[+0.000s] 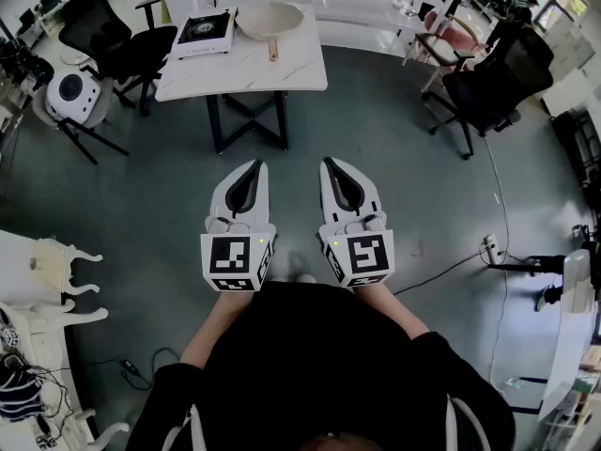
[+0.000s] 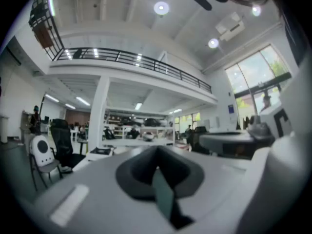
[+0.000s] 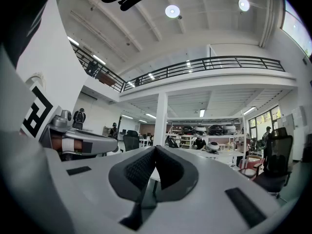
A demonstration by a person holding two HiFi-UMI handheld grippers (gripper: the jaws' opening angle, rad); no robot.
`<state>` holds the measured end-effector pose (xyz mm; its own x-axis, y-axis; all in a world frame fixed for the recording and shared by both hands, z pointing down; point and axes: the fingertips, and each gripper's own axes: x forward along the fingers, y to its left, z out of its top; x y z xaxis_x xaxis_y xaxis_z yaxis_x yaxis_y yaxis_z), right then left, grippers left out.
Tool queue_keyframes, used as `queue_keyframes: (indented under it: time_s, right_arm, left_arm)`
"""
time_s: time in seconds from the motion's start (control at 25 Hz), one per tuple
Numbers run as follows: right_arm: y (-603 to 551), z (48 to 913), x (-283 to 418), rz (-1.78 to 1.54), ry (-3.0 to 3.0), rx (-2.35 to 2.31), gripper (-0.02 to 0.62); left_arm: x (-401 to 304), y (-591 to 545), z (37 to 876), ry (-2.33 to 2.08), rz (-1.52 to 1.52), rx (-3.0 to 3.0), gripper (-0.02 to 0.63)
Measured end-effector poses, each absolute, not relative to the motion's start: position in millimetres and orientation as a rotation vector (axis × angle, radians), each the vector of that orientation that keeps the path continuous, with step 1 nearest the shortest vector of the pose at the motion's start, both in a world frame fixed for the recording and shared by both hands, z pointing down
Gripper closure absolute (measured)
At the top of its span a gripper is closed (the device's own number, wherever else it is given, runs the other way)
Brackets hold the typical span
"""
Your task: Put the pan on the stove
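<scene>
A pale pan [image 1: 269,21] with a wooden handle sits on the white marble table [image 1: 282,69] at the top of the head view. Beside it on the left lies the flat black-and-white stove [image 1: 205,32]. My left gripper [image 1: 254,168] and right gripper [image 1: 329,164] hang side by side over the grey floor, well short of the table, both pointing level toward it. Both are shut with nothing between the jaws. In the left gripper view the left gripper [image 2: 157,151] shows its pads meeting, and in the right gripper view the right gripper [image 3: 156,150] does too.
Black office chairs stand left [image 1: 113,36] and right [image 1: 498,73] of the table, with a pink chair [image 1: 453,34] behind. A white round-backed chair [image 1: 73,97] is at far left. White furniture [image 1: 42,280] lines the left edge. A cable [image 1: 451,271] crosses the floor at right.
</scene>
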<state>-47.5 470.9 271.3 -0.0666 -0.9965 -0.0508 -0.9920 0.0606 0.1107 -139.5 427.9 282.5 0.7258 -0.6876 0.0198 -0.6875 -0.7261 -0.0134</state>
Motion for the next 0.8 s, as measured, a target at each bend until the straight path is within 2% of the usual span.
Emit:
queue_keyframes:
  time_s: [0.8]
  right_arm:
    - [449,290,-77,-0.151,-2.241,2.152,0.573]
  left_arm:
    - [-163,403,301,1.083,-0.025,-2.976,0.597]
